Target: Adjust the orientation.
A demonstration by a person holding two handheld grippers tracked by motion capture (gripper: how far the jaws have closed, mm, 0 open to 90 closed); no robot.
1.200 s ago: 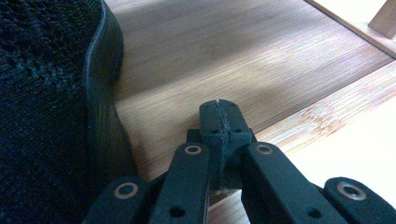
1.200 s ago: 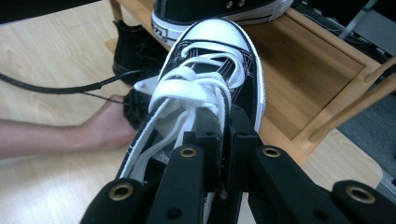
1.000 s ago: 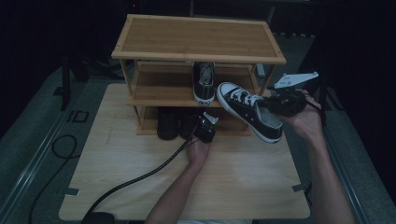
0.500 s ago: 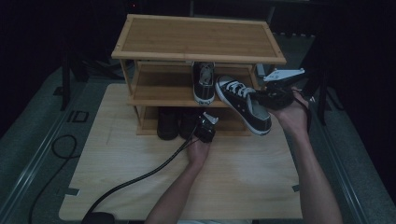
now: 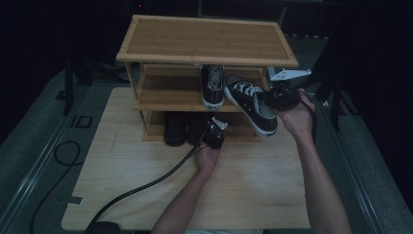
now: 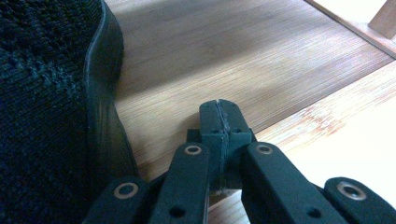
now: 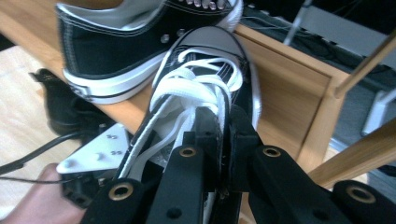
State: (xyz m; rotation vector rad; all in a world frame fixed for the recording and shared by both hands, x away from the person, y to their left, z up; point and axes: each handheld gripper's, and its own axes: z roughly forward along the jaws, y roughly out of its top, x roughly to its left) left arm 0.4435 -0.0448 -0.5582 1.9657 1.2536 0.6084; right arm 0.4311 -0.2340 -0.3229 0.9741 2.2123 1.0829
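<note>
A wooden shoe rack [image 5: 204, 41] stands at the back of the table. One black-and-white sneaker [image 5: 213, 85] rests on its middle shelf, heel outward. My right gripper [image 5: 267, 100] is shut on the collar of a matching sneaker [image 5: 248, 100], held tilted with its toe at the shelf edge beside the first. In the right gripper view the held sneaker [image 7: 205, 74] points at the shelf, next to the shelved one [image 7: 116, 42]. My left gripper [image 5: 214, 134] sits low at the bottom shelf, shut and empty [image 6: 219, 116], just right of a black knit shoe [image 6: 46, 93].
Two dark shoes [image 5: 174, 129] stand on the bottom shelf, left of my left gripper. A black cable [image 5: 146, 185] trails across the table [image 5: 258, 195] toward the front left. Stands and rails [image 5: 336, 73] flank the rack on the right.
My right hand has carried the sneaker left and toward the rack, so its toe now reaches the middle shelf beside the other sneaker. The left gripper has stayed put.
</note>
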